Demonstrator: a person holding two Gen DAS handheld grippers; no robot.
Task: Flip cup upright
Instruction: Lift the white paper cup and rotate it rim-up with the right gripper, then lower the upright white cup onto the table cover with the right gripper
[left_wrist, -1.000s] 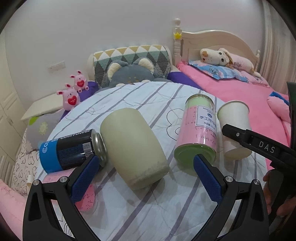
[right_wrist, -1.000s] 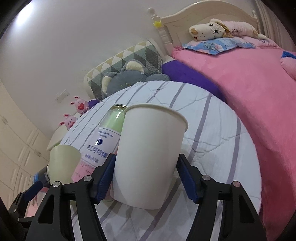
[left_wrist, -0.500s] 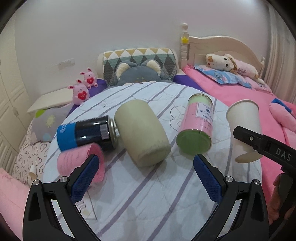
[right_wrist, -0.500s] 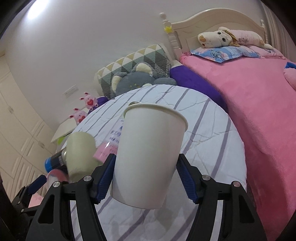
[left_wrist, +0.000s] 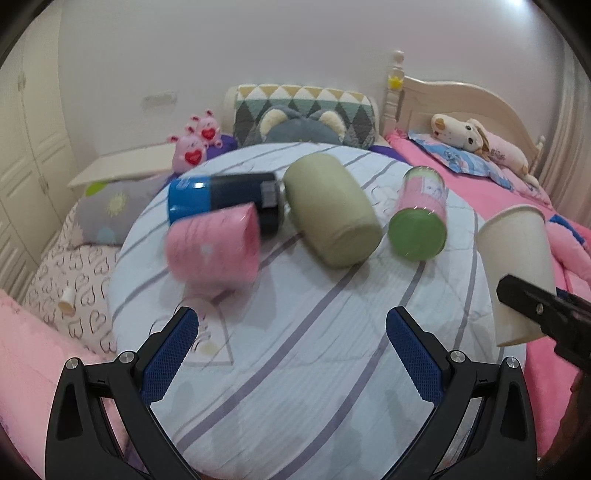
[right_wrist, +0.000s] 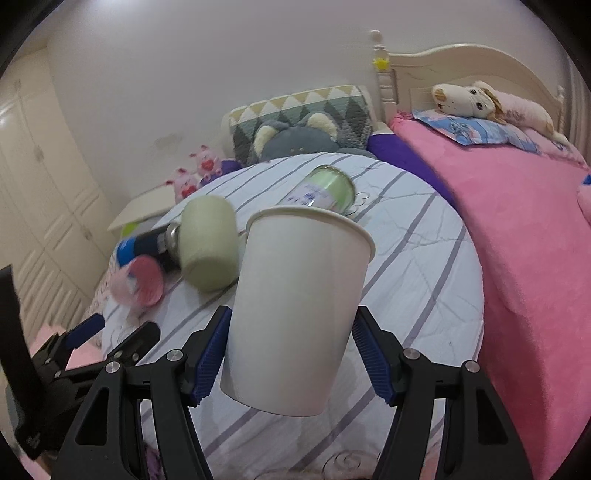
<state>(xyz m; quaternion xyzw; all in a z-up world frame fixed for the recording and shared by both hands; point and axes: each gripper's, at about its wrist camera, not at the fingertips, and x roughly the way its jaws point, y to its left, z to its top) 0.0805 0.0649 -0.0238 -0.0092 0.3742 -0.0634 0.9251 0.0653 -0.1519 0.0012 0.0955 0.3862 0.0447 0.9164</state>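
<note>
My right gripper (right_wrist: 291, 354) is shut on a white paper cup (right_wrist: 295, 306), mouth up and tilted a little, held above the round table's right front part. The cup also shows at the right of the left wrist view (left_wrist: 517, 269), with the right gripper's finger (left_wrist: 535, 306) across it. My left gripper (left_wrist: 291, 354) is open and empty above the table's near side.
On the striped round table (left_wrist: 314, 369) lie a pink cup (left_wrist: 214, 247), a blue-black can (left_wrist: 221, 199), an olive cup (left_wrist: 328, 210) and a green-lidded jar (left_wrist: 421, 218), all on their sides. A pink bed (right_wrist: 517, 229) lies to the right, cushions and plush toys behind.
Both grippers have pulled back and up from the table. The white cup has risen with the right gripper. The pink cup has come into fuller view and looks blurred.
</note>
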